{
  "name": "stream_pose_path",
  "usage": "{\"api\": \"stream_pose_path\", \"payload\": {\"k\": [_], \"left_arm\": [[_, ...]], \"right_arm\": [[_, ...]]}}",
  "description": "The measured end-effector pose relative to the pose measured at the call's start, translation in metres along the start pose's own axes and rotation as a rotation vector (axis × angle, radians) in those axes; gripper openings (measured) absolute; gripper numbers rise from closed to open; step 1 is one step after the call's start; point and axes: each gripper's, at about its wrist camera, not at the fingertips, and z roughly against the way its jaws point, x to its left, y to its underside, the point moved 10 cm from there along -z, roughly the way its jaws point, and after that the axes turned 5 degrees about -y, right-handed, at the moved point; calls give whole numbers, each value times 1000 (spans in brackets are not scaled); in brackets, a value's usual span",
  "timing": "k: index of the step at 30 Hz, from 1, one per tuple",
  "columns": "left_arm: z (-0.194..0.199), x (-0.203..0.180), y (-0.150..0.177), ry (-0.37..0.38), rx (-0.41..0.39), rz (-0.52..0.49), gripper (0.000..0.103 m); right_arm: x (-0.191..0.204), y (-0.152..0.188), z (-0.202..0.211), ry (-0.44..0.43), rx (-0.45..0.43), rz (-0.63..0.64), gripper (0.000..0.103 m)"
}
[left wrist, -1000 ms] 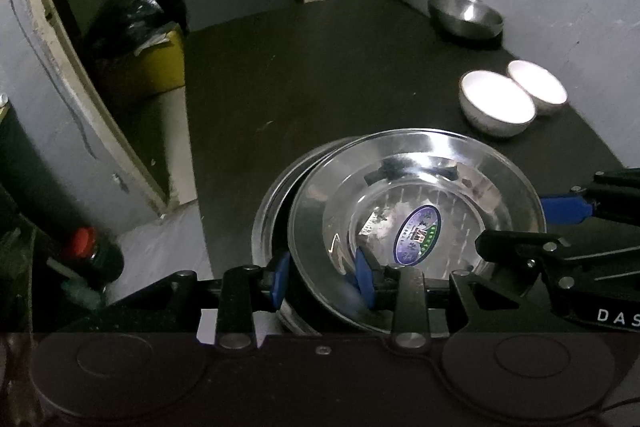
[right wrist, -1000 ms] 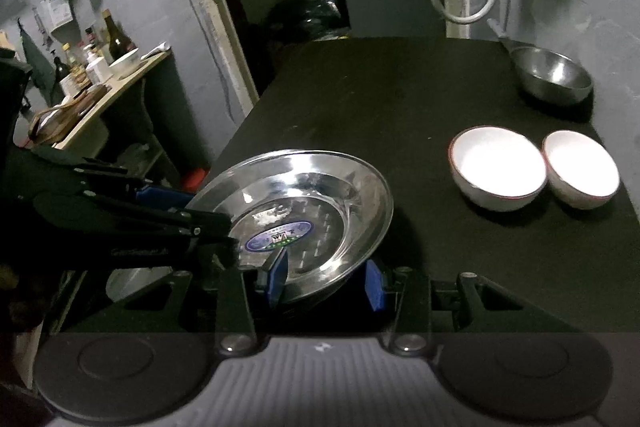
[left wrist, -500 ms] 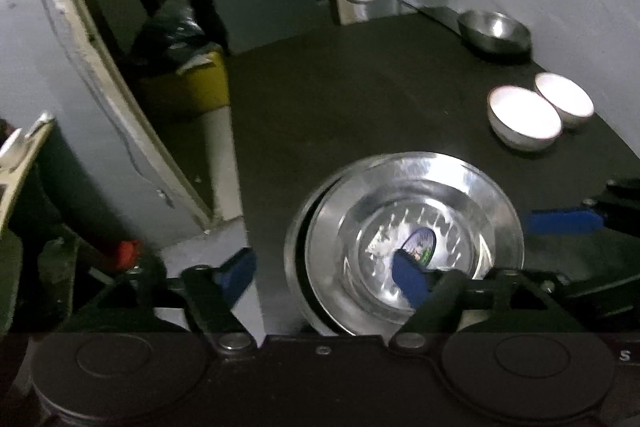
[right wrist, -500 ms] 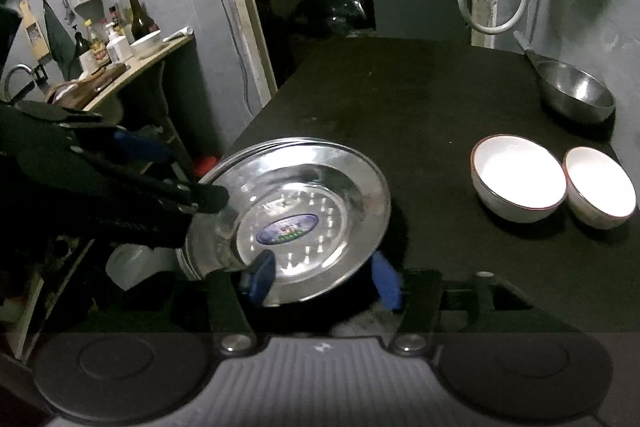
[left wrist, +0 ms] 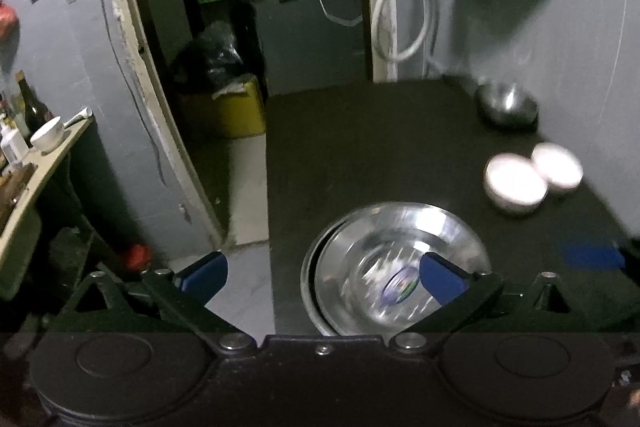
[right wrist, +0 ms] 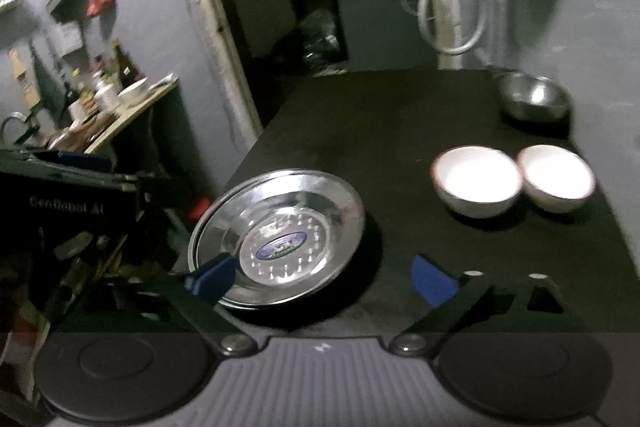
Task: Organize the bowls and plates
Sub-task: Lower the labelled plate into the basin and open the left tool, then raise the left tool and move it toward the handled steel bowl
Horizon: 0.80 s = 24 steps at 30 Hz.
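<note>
In the left wrist view we see our left gripper [left wrist: 322,273] with its blue fingers [left wrist: 202,275] spread wide. The jaws have just been opening, and nothing is pressed between them. One finger hangs over the floor beside the table edge, the other is in front of the steel plates. The steel plates [left wrist: 396,267] are stacked on the black table [left wrist: 360,147], near its front left corner; the upper plate sits a little shifted to the right on the lower one, so a dark crescent shows at the left. A small oval sticker [left wrist: 400,285] is in the middle of the upper plate (the picture is blurred here, so we cannot read it). Farther right stand two white bowls [left wrist: 516,185], touching or almost touching each other. At the far right corner of the table is a steel bowl [left wrist: 506,103] near the grey wall.

In the right wrist view our right gripper [right wrist: 322,279] is also wide, its jaws have just been opening, and they hold nothing. The left finger [right wrist: 212,277] is in front of the plate rim; we cannot tell if it touches it. The right finger is over bare table. The steel plates [right wrist: 280,235] lie flat on the table [right wrist: 380,115]. The two white bowls [right wrist: 478,181] stand well apart from the plates, on the right, and the steel bowl [right wrist: 534,101] is behind them. At the left edge we see part of the left gripper [right wrist: 84,163], dark and blurred.
</note>
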Motion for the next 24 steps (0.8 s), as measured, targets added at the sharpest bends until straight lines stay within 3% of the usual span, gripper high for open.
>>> {"api": "stream_pose_path", "payload": {"k": [5,12,24], "left_arm": [[32,4,-9,65,-105,70,102],[84,14,-6,199,-185,139,102],[118,13,-26,306,-312,134,102]], "right_arm": [[3,-4,49,91,-69,-24,103],[27,-19,115,229,-204,-67,103],[43,-39,171,391,-350,-56,103]]}}
